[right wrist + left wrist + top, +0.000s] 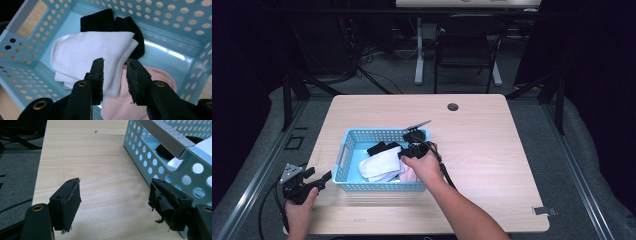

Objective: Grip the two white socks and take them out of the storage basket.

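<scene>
Where the pale wood-grain table [492, 150] meets its left edge, the left gripper [312, 184] sits low in the person's left hand [301, 212], just beside the short end of a light blue plastic basket [343, 152] whose walls are punched with rows of round holes. From the left gripper view, its two black jaws stand wide apart with nothing between them, their rubbery pads frayed and ragged at the edges, and the basket's perforated wall [160, 165] with a flat grey handle strip rises close by the right-hand jaw. The right gripper [412, 150], held in the right hand [424, 167], reaches down into the basket over a heap of soft folded fabric. In the right gripper view, a white knit piece [82, 57] lies folded in smooth layers on top of a black ribbed one [110, 21], with a pale pink piece [125, 105] beneath the jaws. Those jaws are parted by a narrow gap around the corner of the white fabric; whether the pads actually pinch it is hard to tell from this angle. A grey three-cornered plate [290, 172] tops the left gripper.
</scene>
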{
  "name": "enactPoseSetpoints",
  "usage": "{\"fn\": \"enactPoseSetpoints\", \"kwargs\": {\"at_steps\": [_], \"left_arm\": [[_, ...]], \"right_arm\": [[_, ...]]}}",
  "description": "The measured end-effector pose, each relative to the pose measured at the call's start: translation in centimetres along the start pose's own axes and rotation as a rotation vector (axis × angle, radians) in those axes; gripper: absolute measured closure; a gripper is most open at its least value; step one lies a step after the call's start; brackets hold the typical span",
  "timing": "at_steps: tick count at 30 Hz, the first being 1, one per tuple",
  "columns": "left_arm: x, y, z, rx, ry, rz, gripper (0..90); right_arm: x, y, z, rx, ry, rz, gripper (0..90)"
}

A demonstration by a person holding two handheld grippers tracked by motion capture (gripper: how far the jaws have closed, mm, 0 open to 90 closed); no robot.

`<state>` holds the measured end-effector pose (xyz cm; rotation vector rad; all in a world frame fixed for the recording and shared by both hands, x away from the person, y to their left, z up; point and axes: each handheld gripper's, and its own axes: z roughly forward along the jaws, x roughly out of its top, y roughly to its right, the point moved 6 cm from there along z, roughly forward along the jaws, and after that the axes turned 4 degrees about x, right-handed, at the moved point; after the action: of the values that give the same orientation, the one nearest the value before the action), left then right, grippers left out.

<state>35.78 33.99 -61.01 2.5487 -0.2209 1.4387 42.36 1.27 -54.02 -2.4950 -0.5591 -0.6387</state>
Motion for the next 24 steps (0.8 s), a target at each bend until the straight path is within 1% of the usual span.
{"fn": "enactPoseSetpoints", "kwargs": {"at_steps": [2, 4, 5, 6, 8, 10, 15, 16, 17, 18, 19, 20, 21, 22, 23, 24], "left_arm": [[0.0, 0.0, 0.0, 0.000, 0.001, 0.000, 25.3], [0.0, 0.1, 0.0, 0.000, 0.003, 0.000, 25.3], [0.0, 0.1, 0.0, 0.000, 0.003, 0.000, 25.3], [0.0, 0.1, 0.0, 0.000, 0.002, 0.000, 25.3], [0.0, 0.1, 0.0, 0.000, 0.002, 0.001, 25.3], [0.0, 0.1, 0.0, 0.000, 0.001, 0.001, 25.3], [0.0, 0.1, 0.1, -0.001, 0.002, 0.003, 25.3], [0.0, 0.1, 0.1, -0.001, 0.001, 0.004, 25.3], [0.0, 0.1, 0.0, -0.001, 0.000, 0.004, 25.3], [0.1, 0.1, 0.1, -0.001, 0.006, 0.004, 25.3], [0.1, 0.1, 0.1, -0.001, 0.006, 0.004, 25.3], [0.1, 0.1, 0.1, -0.001, 0.006, 0.004, 25.3], [0.1, 0.1, 0.0, -0.002, 0.000, 0.005, 25.3], [0.1, 0.1, 0.1, -0.002, 0.006, 0.004, 25.3], [0.1, 0.1, 0.1, -0.002, 0.006, 0.004, 25.3], [0.1, 0.2, 0.1, -0.002, 0.006, 0.004, 25.3]], "right_arm": [[0.1, 0.0, 0.6, 0.006, -0.013, 0.023, 67.1], [0.3, 0.1, 1.5, 0.019, -0.037, 0.067, 67.2], [0.3, 0.1, 1.5, 0.019, -0.037, 0.067, 67.2], [0.3, 0.3, 1.9, 0.014, -0.056, 0.076, 67.2], [0.3, 0.3, 2.0, 0.011, -0.065, 0.076, 67.2], [0.3, 0.3, 2.8, -0.003, -0.093, 0.088, 67.0], [0.2, 0.3, 3.6, -0.017, -0.120, 0.085, 64.8], [0.2, 0.2, 3.8, -0.019, -0.111, 0.090, 64.8], [0.2, 0.2, 3.9, -0.015, -0.116, 0.091, 65.1], [0.3, 0.0, 4.4, -0.005, -0.096, 0.118, 67.7], [0.3, 0.0, 4.4, -0.005, -0.096, 0.118, 67.7], [0.2, 0.0, 4.3, -0.002, -0.123, 0.100, 69.0], [0.2, 0.0, 4.4, -0.003, -0.122, 0.101, 72.0], [0.3, -0.1, 4.5, -0.009, -0.089, 0.112, 76.9], [0.3, -0.1, 4.5, -0.009, -0.089, 0.112, 76.9], [0.3, 0.0, 4.3, -0.006, -0.101, 0.087, 81.8]]}}
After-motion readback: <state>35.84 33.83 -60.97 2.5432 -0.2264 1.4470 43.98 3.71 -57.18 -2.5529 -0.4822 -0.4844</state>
